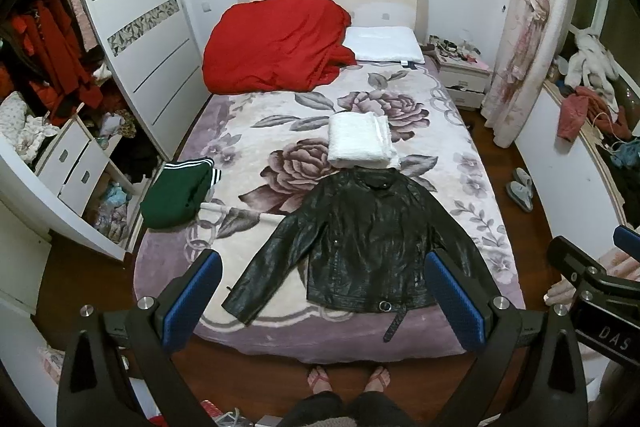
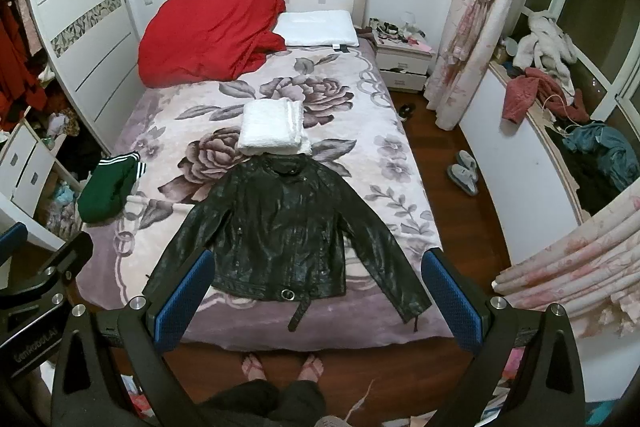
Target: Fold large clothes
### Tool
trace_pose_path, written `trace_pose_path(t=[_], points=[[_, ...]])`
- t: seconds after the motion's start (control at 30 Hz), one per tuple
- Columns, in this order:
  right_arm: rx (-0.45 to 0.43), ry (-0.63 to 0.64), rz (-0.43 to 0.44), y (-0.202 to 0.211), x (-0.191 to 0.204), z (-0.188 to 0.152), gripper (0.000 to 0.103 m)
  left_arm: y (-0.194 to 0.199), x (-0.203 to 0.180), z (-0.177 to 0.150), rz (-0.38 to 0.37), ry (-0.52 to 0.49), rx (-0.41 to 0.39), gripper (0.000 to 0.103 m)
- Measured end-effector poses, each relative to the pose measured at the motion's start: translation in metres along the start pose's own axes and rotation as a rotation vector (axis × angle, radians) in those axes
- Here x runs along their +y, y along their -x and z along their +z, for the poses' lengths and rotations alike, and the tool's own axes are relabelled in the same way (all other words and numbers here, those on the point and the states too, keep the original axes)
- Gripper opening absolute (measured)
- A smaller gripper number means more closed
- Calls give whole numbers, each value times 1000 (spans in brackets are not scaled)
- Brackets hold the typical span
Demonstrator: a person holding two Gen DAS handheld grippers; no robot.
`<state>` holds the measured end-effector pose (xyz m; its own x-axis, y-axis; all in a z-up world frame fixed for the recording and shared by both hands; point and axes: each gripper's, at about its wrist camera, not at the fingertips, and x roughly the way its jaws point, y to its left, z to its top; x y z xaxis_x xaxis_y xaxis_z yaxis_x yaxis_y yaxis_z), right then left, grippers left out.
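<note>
Both claws, left claw and right claw, are hovering spread wide above the black jacket on the bed, ideally each pinching a sleeve cuff at 7 and 5 o'clock.

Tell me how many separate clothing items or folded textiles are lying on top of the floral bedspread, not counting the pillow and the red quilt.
3: a black leather jacket spread flat near the foot, a folded white towel just beyond its collar, a green striped garment at the wardrobe-side edge. More could be hidden under the quilt.

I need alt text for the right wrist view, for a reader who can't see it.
A black leather jacket lies flat on a floral bed, sleeves spread, between the open right gripper fingers held above it. Beyond its collar sits a folded white towel; a green garment lies at the bed's left edge.
</note>
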<state>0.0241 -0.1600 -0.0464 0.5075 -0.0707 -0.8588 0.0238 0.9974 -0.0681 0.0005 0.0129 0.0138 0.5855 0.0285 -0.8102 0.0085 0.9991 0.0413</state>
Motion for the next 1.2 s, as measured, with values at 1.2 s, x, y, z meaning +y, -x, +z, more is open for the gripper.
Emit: trace_pose_path(t=[1.2], points=[[-15,1,3,15,4,18,103,6,-8,18,2,-3,-19,103]])
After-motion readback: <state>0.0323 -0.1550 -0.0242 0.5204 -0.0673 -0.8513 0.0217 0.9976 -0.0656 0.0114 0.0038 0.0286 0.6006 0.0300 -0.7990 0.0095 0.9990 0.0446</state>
